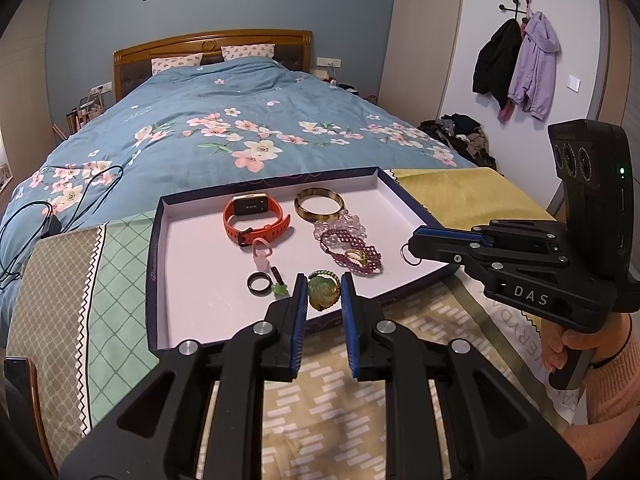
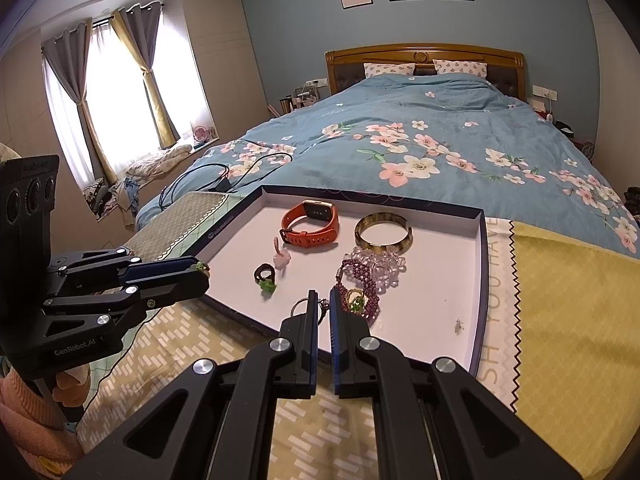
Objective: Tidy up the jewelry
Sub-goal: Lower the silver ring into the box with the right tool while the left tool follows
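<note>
A shallow white tray (image 1: 200,280) (image 2: 440,320) with a dark rim lies on the bed end. In it are an orange watch (image 1: 256,220) (image 2: 310,222), an amber bangle (image 1: 319,204) (image 2: 383,230), clear and purple bead bracelets (image 1: 352,252) (image 2: 372,268), a pink charm (image 1: 262,254) and a black ring (image 1: 258,283) (image 2: 265,273). My left gripper (image 1: 323,286) (image 2: 200,272) is shut on a green carved pendant (image 1: 322,290) over the tray's near edge. My right gripper (image 2: 323,304) (image 1: 412,246) is shut on a silver key ring (image 2: 300,305) (image 1: 410,255) above the tray.
Patterned cloths (image 2: 560,320) cover the surface under the tray. The bed with a blue floral duvet (image 1: 240,128) stretches beyond. Black cables (image 1: 48,208) lie at the left. Coats (image 1: 520,68) hang on the right wall.
</note>
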Motion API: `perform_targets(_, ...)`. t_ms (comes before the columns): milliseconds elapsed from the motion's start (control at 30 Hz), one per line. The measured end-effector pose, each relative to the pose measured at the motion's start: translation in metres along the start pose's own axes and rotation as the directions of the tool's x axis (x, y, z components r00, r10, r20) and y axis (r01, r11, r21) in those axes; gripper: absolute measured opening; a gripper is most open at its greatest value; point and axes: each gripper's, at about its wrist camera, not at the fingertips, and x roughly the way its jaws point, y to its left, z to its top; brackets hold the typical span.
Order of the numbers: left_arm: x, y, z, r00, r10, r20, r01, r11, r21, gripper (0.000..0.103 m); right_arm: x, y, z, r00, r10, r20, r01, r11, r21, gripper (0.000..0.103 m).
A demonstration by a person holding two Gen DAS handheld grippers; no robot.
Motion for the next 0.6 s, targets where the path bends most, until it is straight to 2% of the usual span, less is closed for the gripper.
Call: perform_targets(600, 0.019, 0.014, 0.003, 0.999, 0.029, -0.018, -0.03, 0.999, -0.032, 0.017, 0.018, -0.006, 0.005, 0.999, -0.019, -0.026, 0.019, 1.0, 0.002, 0.004)
